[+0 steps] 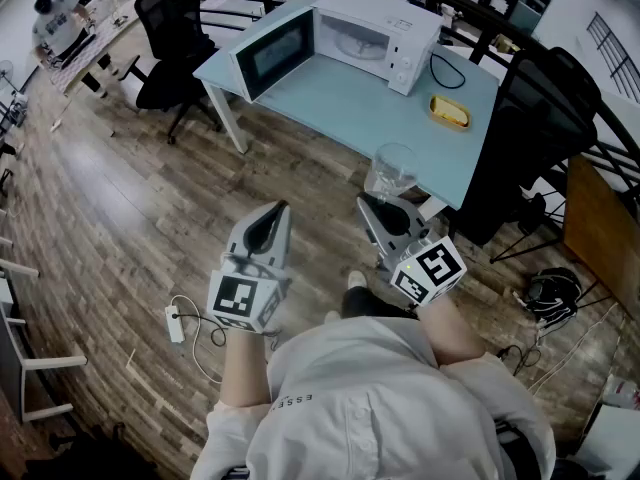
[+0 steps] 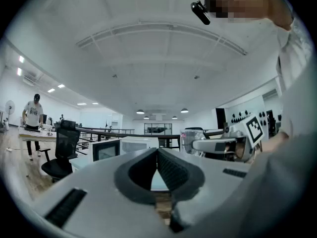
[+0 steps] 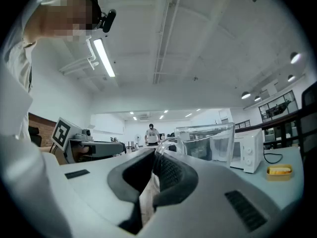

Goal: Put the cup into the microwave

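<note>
A clear glass cup hangs in the air short of the table's near edge, with my right gripper shut on its handle. In the right gripper view the cup stands upright just past the jaws, its handle pinched between the pads. The white microwave sits at the back of the light blue table, its door swung wide open to the left. My left gripper is level beside the right one, shut and empty; its tips meet.
A yellow dish lies on the table right of the microwave, by a black cable. Black office chairs stand left of the table and a dark chair at its right. A person stands far left.
</note>
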{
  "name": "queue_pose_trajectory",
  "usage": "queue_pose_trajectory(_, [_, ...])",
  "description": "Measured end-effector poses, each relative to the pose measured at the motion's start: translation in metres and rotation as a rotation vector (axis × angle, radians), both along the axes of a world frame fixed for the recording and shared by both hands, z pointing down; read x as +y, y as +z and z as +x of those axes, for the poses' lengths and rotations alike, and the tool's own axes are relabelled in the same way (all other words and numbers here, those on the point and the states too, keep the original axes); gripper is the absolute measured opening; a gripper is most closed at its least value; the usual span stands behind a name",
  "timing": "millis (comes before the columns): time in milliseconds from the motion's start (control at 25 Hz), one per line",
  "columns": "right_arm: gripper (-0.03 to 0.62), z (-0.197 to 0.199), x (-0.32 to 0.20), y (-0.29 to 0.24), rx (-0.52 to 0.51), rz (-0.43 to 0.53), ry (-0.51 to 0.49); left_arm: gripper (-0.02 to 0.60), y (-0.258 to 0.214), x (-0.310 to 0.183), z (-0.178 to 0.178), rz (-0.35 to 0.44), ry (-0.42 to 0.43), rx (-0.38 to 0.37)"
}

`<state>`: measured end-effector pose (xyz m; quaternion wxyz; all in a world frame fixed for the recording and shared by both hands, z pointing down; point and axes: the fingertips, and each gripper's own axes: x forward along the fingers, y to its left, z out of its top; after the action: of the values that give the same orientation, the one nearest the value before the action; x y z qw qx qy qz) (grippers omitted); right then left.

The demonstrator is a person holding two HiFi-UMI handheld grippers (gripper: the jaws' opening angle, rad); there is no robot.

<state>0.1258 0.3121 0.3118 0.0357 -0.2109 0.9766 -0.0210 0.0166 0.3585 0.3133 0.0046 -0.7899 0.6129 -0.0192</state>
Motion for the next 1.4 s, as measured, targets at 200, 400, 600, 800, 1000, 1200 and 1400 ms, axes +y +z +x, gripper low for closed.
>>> queue_pose_trajectory(200, [0.017, -0.002, 0.0, -0.001, 0.001, 0.005, 0.008, 0.003, -0.002, 0.0, -0.003, 0.004, 0.005, 0.0])
queue_pose_trajectory(400, [0.017, -0.001, -0.001, -0.003, 0.01, 0.009, 0.019, 0.003, -0.003, 0.0, -0.005, 0.01, 0.007, 0.011])
queue_pose_trajectory(600, [0.017, -0.005, -0.003, 0.0, 0.01, 0.01, 0.015, 0.003, 0.002, -0.001, -0.009, 0.006, 0.0, 0.018])
queue_pose_trajectory(800, [0.017, -0.016, -0.015, 0.005, 0.018, 0.006, -0.006, 0.003, 0.007, -0.008, -0.018, -0.001, -0.013, 0.02])
queue_pose_trajectory(1000, [0.017, -0.035, -0.048, 0.017, 0.022, -0.005, -0.034, 0.003, 0.018, -0.036, -0.036, -0.015, -0.04, 0.015])
queue_pose_trajectory(1200, [0.017, -0.065, -0.103, 0.034, 0.018, -0.031, -0.062, 0.003, 0.034, -0.085, -0.06, -0.05, -0.058, 0.003])
queue_pose_trajectory(1400, [0.017, -0.099, -0.189, 0.038, 0.019, -0.047, -0.071, 0.003, 0.037, -0.171, -0.088, -0.072, -0.046, -0.009])
